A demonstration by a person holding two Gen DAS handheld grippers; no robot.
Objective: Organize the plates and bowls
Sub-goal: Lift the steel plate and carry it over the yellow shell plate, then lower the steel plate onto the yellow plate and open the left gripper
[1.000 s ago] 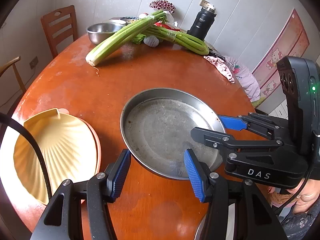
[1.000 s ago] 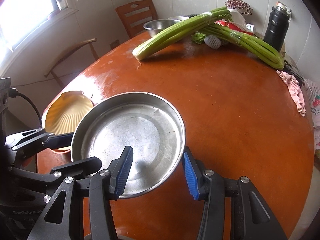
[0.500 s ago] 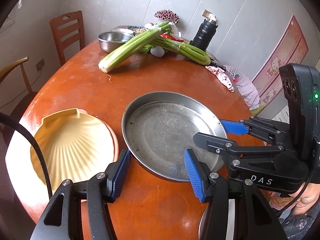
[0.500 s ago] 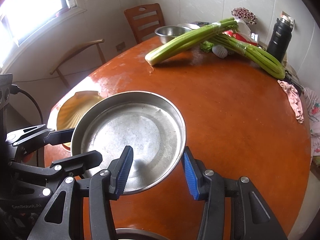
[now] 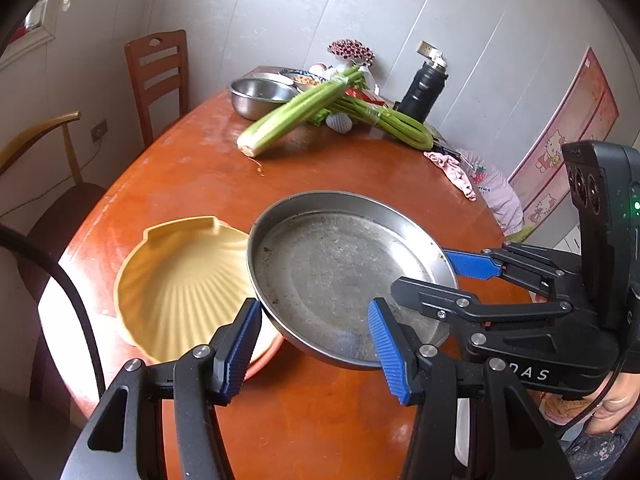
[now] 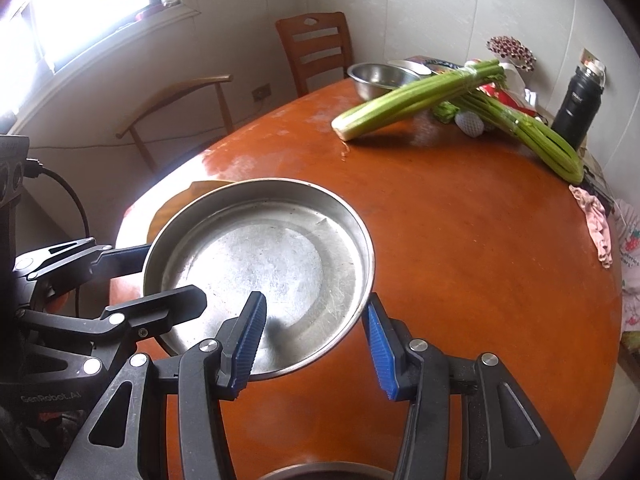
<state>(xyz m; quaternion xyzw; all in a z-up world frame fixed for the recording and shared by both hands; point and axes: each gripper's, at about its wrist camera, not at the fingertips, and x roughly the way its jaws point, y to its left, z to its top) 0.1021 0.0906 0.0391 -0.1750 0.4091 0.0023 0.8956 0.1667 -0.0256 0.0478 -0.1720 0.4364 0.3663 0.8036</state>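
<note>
Both of your grippers clamp the steel pan (image 5: 344, 276) by its rim: the left gripper (image 5: 316, 344) at the near-left edge, the right gripper (image 6: 312, 340) at the opposite edge. The pan hangs above the table (image 5: 320, 168), its left edge overlapping the yellow shell plate (image 5: 180, 284). Celery (image 5: 296, 112) and a steel bowl (image 5: 256, 96) lie at the far side.

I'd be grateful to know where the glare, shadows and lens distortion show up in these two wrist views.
Right wrist view: the window at upper left is blown out, and glare whitens the floor of the steel pan, where a gripper finger casts a dark shadow. Left wrist view: softer light, with a sunlit patch on the table edge at left. Both views: fisheye bending curves the walls and darkens the corners.
</note>
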